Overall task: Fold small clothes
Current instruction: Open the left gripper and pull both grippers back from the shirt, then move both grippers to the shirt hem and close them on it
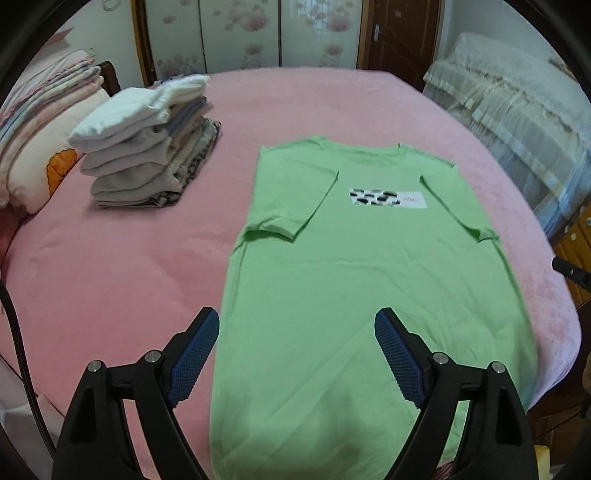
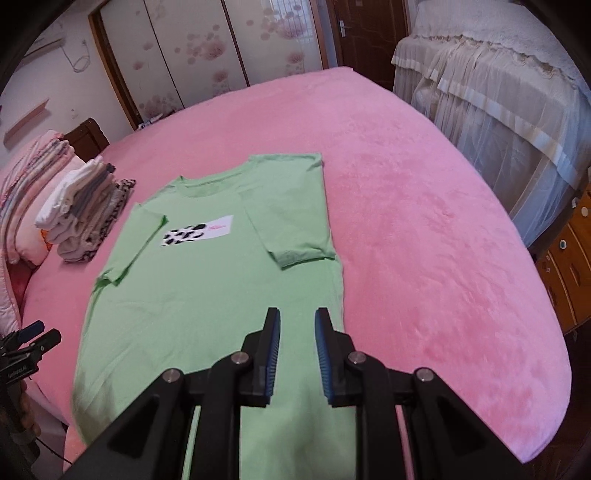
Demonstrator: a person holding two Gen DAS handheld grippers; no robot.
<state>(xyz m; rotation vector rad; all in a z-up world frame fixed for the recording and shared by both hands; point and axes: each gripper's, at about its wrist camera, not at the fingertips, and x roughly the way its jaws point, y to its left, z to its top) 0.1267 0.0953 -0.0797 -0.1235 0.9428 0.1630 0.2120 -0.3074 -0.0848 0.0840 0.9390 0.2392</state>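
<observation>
Item, green T-shirt (image 1: 332, 258): lies flat and face up on the bed (image 1: 129, 277), spread over the middle of the pink cover, hem toward the near edge, collar toward the far edge.
Sleeves: both short sleeves are folded inward onto the chest; the body is otherwise unfolded.
Print: a white rectangular patch (image 1: 388, 197) with black blotches and a small pink mark sits on the chest between the two sleeves.
Left claw (image 1: 297, 325): spread wide, blue ribbed pads (image 1: 195, 354) well apart, nothing between them; it hovers above the hem end of the shirt, near the shirt's left side edge. It also shows at the left border of the right wrist view (image 2: 37, 334).
Right claw (image 2: 297, 325): pads close together with a narrow gap showing between them, pinching nothing; it hovers over the hem end of the shirt, near the shirt's right side edge.
Folded stack (image 1: 147, 147): a pile of folded garments, white on top, grey and patterned below, stands on the bed toward the far left corner, apart from the shirt.
Pillows (image 1: 40, 122): striped and cream bedding is heaped at the left edge of the bed, just beside the stack.
Surroundings: a flowered sliding wardrobe (image 1: 240, 33) and a brown door (image 1: 399, 33) stand beyond the far edge; a second bed with a lace cover (image 2: 498, 92) is to the right.
</observation>
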